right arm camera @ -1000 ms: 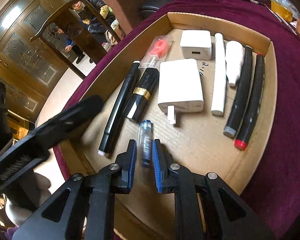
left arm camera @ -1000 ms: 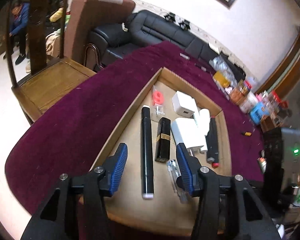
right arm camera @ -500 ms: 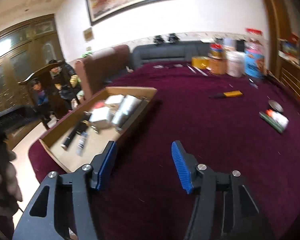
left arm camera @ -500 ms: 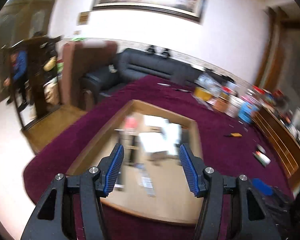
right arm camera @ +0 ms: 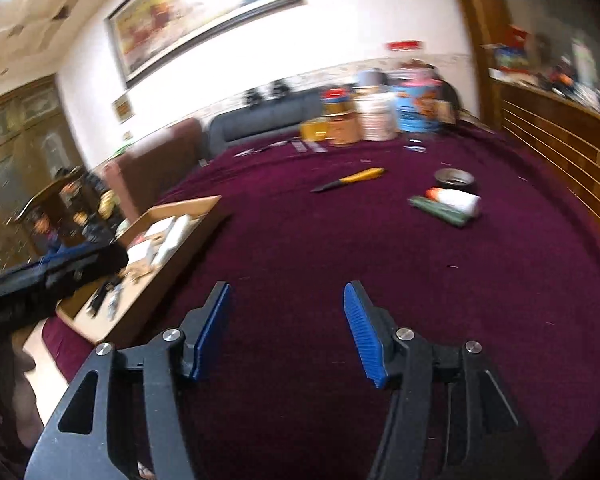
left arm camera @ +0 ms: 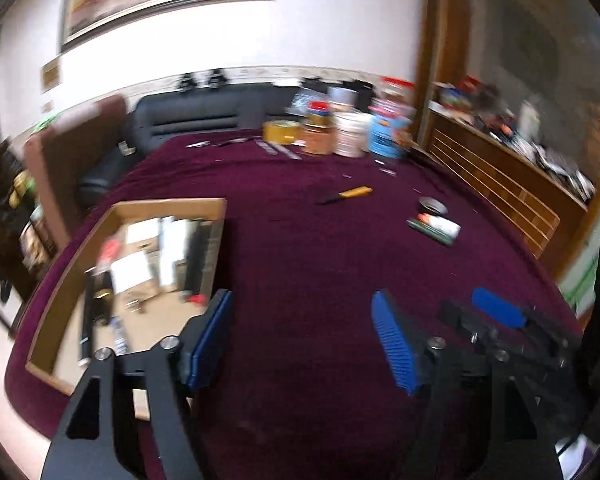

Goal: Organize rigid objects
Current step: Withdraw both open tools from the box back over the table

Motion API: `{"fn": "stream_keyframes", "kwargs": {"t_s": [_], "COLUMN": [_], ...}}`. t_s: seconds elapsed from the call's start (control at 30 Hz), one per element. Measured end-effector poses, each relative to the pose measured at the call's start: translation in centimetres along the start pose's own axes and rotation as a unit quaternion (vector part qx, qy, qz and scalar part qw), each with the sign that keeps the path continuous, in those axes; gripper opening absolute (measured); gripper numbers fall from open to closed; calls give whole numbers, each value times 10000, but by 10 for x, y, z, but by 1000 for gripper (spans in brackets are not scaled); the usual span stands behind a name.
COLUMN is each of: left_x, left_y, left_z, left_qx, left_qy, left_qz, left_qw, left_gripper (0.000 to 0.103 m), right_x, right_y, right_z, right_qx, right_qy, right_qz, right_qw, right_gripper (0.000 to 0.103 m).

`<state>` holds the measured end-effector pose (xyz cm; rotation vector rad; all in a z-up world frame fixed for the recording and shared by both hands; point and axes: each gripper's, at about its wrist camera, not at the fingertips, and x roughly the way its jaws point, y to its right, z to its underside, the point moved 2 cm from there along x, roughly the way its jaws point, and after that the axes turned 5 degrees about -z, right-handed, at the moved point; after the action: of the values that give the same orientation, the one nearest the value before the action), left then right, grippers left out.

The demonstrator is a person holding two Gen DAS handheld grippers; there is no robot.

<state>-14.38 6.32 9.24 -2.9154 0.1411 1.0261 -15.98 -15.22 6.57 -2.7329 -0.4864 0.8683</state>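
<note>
Two pairs of black tongs with blue ribbed pads hang over a round table under a deep maroon cloth (left arm camera: 300, 264), and both are released with nothing between their pads. The left gripper (left arm camera: 304, 344) has its jaws spreading wider at this moment, only bare cloth showing in the gap. The right gripper (right arm camera: 286, 330) is likewise parting its jaws over bare cloth; from the left wrist camera it shows at the lower right (left arm camera: 496, 312), just beside the left one.

Left of both tongs sits the shallow brown cardboard tray (left arm camera: 168, 205), near the table's edge. Inside it lie the sorted things, blurred: white blocks (left arm camera: 130, 270), dark sticks (left arm camera: 198, 256) and a small red piece (left arm camera: 109, 247); finer detail cannot be made out. The left tongs' near pad overlaps the tray's right corner in the picture, though whether it touches cannot be told.

Ahead of the tongs, well apart from them, loose things lie on the cloth: a yellow-handled utility knife (right arm camera: 350, 180), a small round metal tin (right arm camera: 454, 179), and a white tube with a red cap (right arm camera: 456, 199) lying against a flat green stick (right arm camera: 438, 210). Farther back stands a cluster of jars and tubs (left arm camera: 348, 130).
</note>
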Motion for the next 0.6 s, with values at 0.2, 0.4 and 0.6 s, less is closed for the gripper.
{"fn": "stream_keyframes", "kwargs": {"t_s": [0.2, 0.4, 0.6], "left_x": [71, 153, 180], "left_y": [44, 57, 61], "left_z": [-14, -26, -20], "left_qx": [283, -3, 70], "left_qy": [-606, -1358, -1248], "left_qz": [228, -96, -612], "left_qw": [9975, 9907, 9903], "left_gripper": [69, 69, 71], "right_x": [-6, 5, 14], "right_y": [65, 116, 132], "right_z": [-16, -36, -39], "right_qx": [376, 1199, 1419], "right_qy": [-4, -162, -185], "right_qz": [806, 689, 722], "right_qw": [9960, 9903, 9871], "right_gripper": [62, 62, 62]}}
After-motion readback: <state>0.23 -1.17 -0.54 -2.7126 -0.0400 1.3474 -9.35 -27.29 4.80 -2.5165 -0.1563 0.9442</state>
